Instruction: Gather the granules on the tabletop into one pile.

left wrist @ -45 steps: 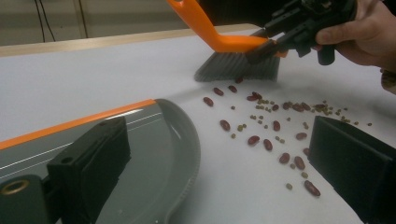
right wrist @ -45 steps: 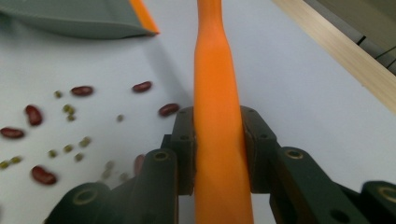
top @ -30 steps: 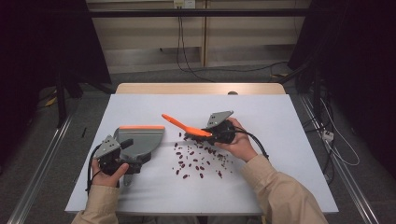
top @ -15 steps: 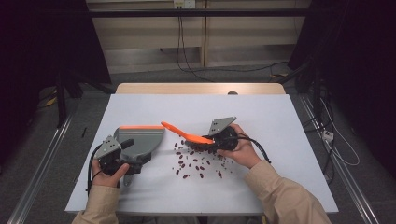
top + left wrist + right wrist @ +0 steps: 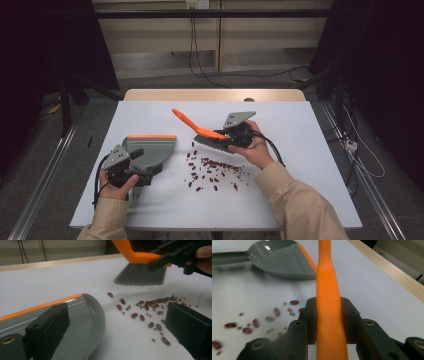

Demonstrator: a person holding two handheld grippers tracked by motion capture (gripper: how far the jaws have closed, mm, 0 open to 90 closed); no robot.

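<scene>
Gripping an orange brush [image 5: 200, 131] by its handle, the right gripper [image 5: 235, 136] sits just right of centre in the high view, with the person's right hand [image 5: 252, 147] wrapped around it. In the right gripper view the two black jaws press against both sides of the orange handle [image 5: 329, 315], which runs straight up the middle of the frame. The brush's dark bristles [image 5: 140, 277] hang at the top of the left gripper view, clear of the white table [image 5: 300, 175] and just above the scatter of beans.

Red beans [image 5: 212, 172] and smaller greenish ones [image 5: 147, 314] lie spread across the middle of the table, between the two hands.

At the left of the high view, the left gripper [image 5: 131, 167] is at the handle end of a grey dustpan [image 5: 150, 150] with an orange edge, held by the left hand [image 5: 117, 182]. The pan lies flat on the table, its orange edge toward the top of the frame. In the left gripper view the jaws stand wide apart, one over the pan's grey tray [image 5: 82, 322] at lower left, the other at lower right over the beans; whether they clamp the pan's handle I cannot tell.
</scene>
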